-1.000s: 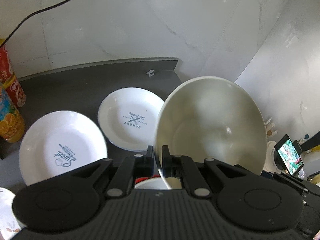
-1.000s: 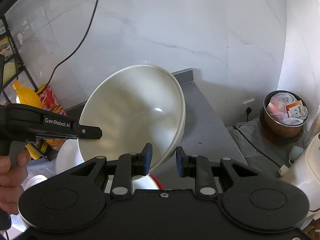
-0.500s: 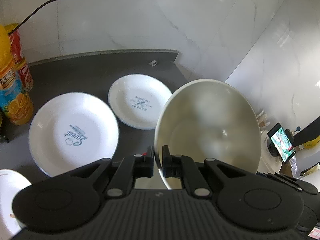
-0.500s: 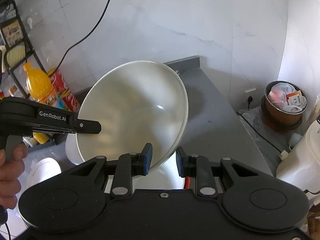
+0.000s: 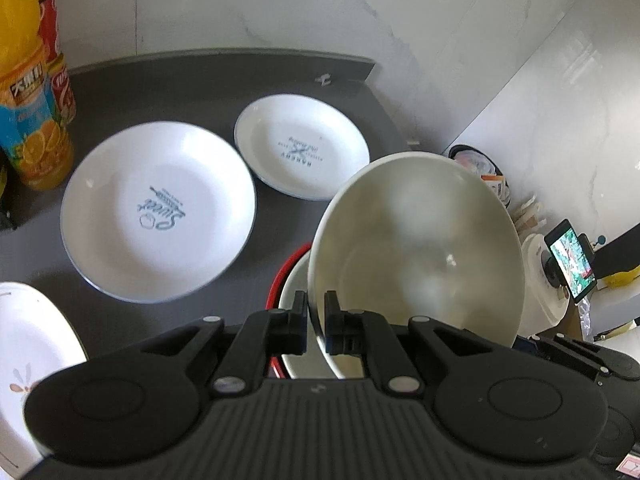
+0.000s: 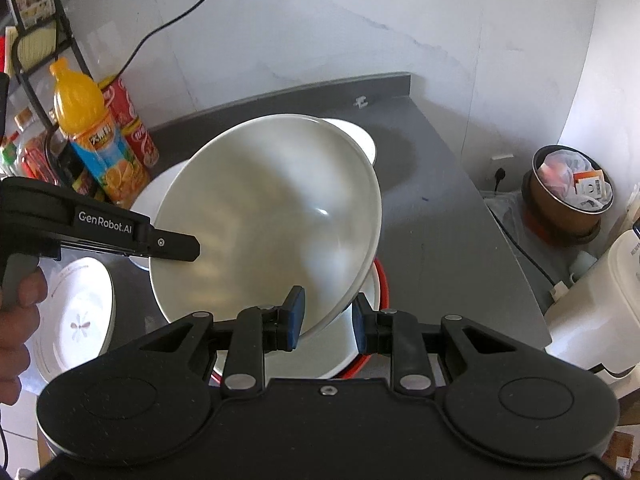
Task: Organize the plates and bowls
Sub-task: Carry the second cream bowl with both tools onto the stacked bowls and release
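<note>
My left gripper (image 5: 316, 320) is shut on the near rim of a large cream bowl (image 5: 416, 248), which it holds tilted. The right wrist view shows the same bowl (image 6: 272, 216) with the left gripper's fingers (image 6: 176, 246) clamped on its left rim. My right gripper (image 6: 326, 322) is open, and the bowl's lower right rim passes between its fingers without being clamped. Just under the held bowl a red-rimmed white bowl (image 5: 290, 312) sits on the dark counter (image 6: 432, 216). A "Sweet" plate (image 5: 158, 212) and a "Bakery" plate (image 5: 302, 146) lie flat beyond it.
A flower-patterned plate (image 6: 76, 316) lies at the counter's near left. An orange juice bottle (image 6: 96, 136) and red cans (image 6: 132, 124) stand at the back left. Right of the counter's edge are a full bin (image 6: 568, 188), a white appliance (image 6: 600, 300) and a phone (image 5: 572, 264).
Both grippers and the cream bowl have come down toward the counter, over the red-rimmed bowl. The left stays shut on the rim, and the right stays open.
</note>
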Demonstrator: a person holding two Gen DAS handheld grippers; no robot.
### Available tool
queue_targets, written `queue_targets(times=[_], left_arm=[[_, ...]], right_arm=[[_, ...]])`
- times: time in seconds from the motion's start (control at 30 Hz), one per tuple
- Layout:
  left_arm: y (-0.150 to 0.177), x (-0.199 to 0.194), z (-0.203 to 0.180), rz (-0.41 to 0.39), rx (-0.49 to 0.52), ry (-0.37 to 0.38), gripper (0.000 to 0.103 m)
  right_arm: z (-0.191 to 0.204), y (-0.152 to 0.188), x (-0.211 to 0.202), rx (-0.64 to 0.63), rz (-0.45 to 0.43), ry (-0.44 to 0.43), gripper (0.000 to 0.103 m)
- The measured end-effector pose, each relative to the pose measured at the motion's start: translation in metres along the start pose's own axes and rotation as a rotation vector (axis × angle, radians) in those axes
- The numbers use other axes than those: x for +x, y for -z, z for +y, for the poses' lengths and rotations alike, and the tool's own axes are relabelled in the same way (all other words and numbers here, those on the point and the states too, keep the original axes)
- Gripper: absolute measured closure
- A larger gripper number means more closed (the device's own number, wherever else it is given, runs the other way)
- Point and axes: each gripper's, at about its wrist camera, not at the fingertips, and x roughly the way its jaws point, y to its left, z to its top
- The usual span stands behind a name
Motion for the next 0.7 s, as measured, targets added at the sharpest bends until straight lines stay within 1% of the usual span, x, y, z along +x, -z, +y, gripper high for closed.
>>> queue_targets(times=[0.27, 0.33, 0.4, 0.47, 0.7], left_arm=[[0.011, 0.007, 0.004, 0.037, -0.025, -0.008, 0.097], [0.013, 0.009, 0.003, 0.041, -0.024, -0.010, 0.097], [0.013, 0.010, 0.003, 0.044, -0.022, -0.010, 0.097], [0.013, 0.012, 0.002, 0.049, -0.021, -0.011, 0.097], [0.019, 0.017, 0.002, 0.054, -0.029, -0.039, 0.097]], right_arm=[[0.000, 0.005, 0.002, -0.035, 0.040, 0.000, 0.077], [-0.001, 0.006, 0.003, -0.040, 0.046, 0.001, 0.077], [-0.001, 0.008, 0.003, -0.040, 0.056, -0.005, 0.074], [-0.001, 0.009, 0.006, -0.042, 0.070, -0.005, 0.073], [-0.001, 0.013, 0.012, -0.049, 0.102, -0.020, 0.072]])
